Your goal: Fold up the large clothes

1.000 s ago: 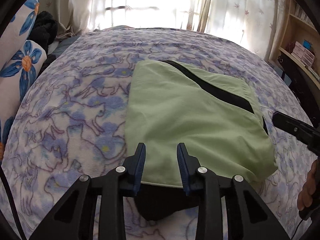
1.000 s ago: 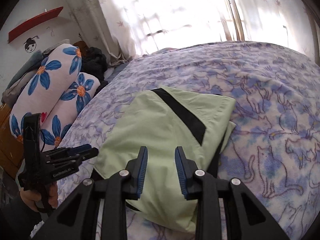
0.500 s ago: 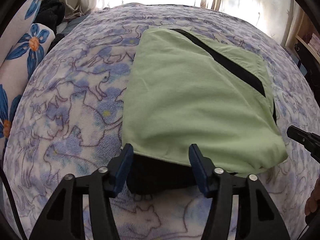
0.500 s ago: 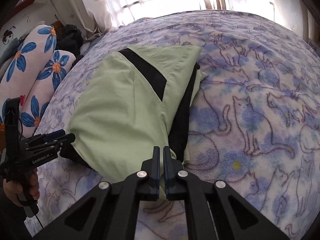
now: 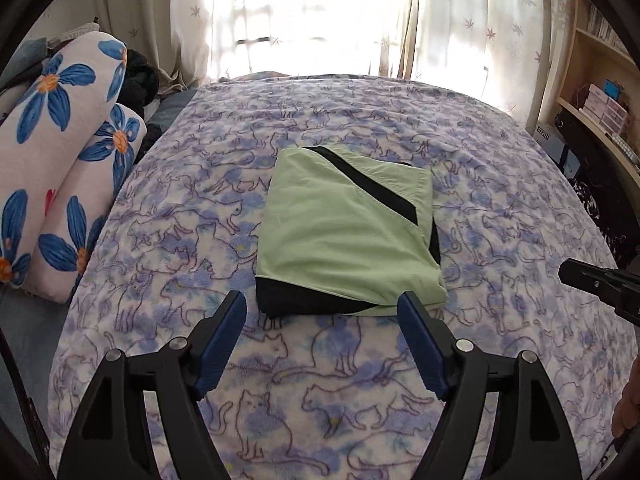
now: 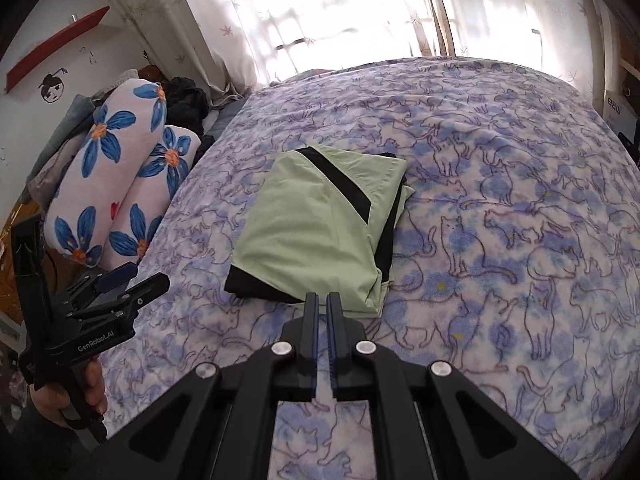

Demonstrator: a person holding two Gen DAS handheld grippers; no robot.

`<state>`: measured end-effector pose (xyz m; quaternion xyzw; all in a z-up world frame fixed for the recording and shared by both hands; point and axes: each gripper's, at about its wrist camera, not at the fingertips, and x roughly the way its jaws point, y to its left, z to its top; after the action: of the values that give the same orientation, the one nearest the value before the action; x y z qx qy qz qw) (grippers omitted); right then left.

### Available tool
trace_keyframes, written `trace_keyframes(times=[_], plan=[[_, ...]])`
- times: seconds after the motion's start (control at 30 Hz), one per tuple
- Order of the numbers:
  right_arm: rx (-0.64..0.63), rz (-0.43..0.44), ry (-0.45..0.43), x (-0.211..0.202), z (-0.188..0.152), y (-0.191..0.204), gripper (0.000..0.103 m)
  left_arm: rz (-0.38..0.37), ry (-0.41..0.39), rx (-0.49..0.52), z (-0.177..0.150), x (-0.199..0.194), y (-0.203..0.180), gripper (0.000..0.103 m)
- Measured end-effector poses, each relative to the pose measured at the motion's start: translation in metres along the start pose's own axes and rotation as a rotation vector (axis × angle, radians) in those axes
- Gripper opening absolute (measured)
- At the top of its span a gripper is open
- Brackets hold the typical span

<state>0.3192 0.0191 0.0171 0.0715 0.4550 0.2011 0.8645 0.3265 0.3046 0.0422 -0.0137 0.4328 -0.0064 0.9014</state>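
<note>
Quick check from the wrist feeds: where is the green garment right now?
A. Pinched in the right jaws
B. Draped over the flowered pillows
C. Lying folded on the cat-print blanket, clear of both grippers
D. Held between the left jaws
C: the green garment lies folded on the cat-print blanket, apart from the left gripper and the right gripper.
</note>
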Motion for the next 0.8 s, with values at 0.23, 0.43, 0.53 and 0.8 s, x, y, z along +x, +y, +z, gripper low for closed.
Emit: trace_keyframes(times=[0.23,0.43,0.53,0.8], plan=[[0.035,0.007,0.008,-0.070,-0.041,-0.008,0.004,0.003,-0.037,0.000,-0.040,-0.072,-0.043,0.082],[0.021,-0.027,-0.010,-0.126,-0.062,-0.017,0.004,-0.014,-0.060,0.038,-0.068,-0.117,-0.079,0.083],[0.011,-0.030,-0.034,-0.156,-0.069,-0.017,0.017,-0.003,-0.090,0.073,-0.076,-0.136,-0.095,0.087],[-0.087,-0.111,-0.078,-0.199,-0.098,0.005,0.032,-0.019,-0.099,0.078,-0.100,-0.167,-0.124,0.093]])
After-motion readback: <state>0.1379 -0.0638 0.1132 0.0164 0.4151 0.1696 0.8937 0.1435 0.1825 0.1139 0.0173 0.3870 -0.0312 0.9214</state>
